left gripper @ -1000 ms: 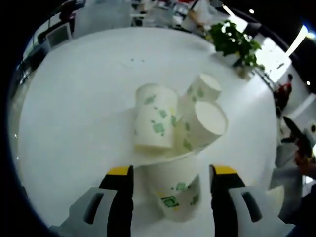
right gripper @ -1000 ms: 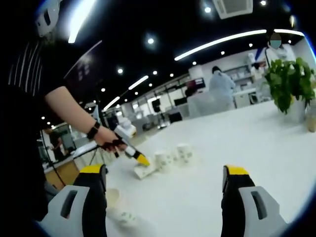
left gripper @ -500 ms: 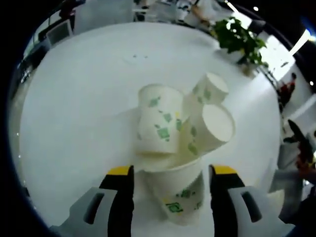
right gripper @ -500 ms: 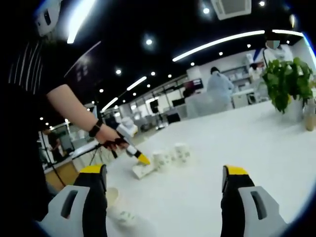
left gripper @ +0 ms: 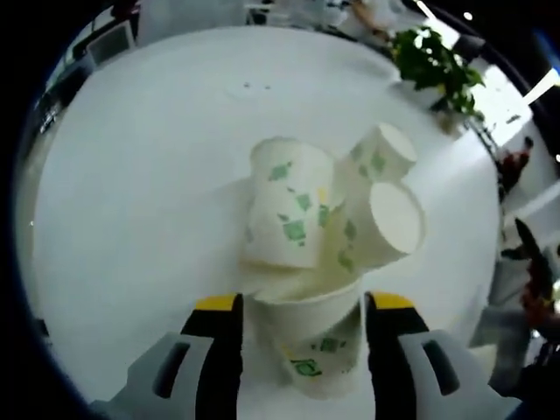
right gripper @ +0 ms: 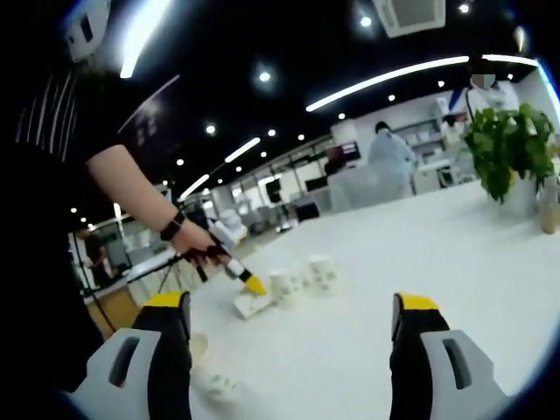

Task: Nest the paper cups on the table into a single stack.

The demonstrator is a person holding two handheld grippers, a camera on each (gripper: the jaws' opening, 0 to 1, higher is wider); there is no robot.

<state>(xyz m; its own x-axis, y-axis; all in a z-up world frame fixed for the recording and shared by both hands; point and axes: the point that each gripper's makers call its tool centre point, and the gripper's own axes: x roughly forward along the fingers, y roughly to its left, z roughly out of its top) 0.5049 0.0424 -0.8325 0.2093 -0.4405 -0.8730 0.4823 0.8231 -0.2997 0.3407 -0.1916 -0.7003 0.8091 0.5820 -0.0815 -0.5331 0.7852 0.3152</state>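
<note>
Change noted: over the last second the held cup [left gripper: 313, 337] has been brought closer to the cluster of cups ahead, so that in the left gripper view its open mouth now sits just beneath the base end of the nearest cup [left gripper: 291, 213], where a second ago a clear gap was seen. This is judged as the lining-up step before nesting; no cup is yet seen seated inside another.

Left claw [left gripper: 302, 346]: closed to cup width, both yellow-tipped jaws pressed on the sides of the held cup, mouth pointing forward. It is also visible in the right gripper view [right gripper: 254, 285], low over the surface beside the cluster.

Right claw [right gripper: 289, 337]: jaws wide apart, nothing gripped, held well apart from the cluster.

Count, left gripper view:
- Paper cups, white with green print: four. One held; three on the white surface [left gripper: 149, 175], namely the nearest cup, a second cup [left gripper: 376, 232] with its pale end facing the camera, and a third cup [left gripper: 378, 153] behind it. The three are touching or nearly so; which ends are open cannot be told for certain.
- One further cup [right gripper: 214, 385] lies on its side by the right claw, seen in the right gripper view.
- Potted plant [left gripper: 435, 72]: one, at the far edge.
</note>
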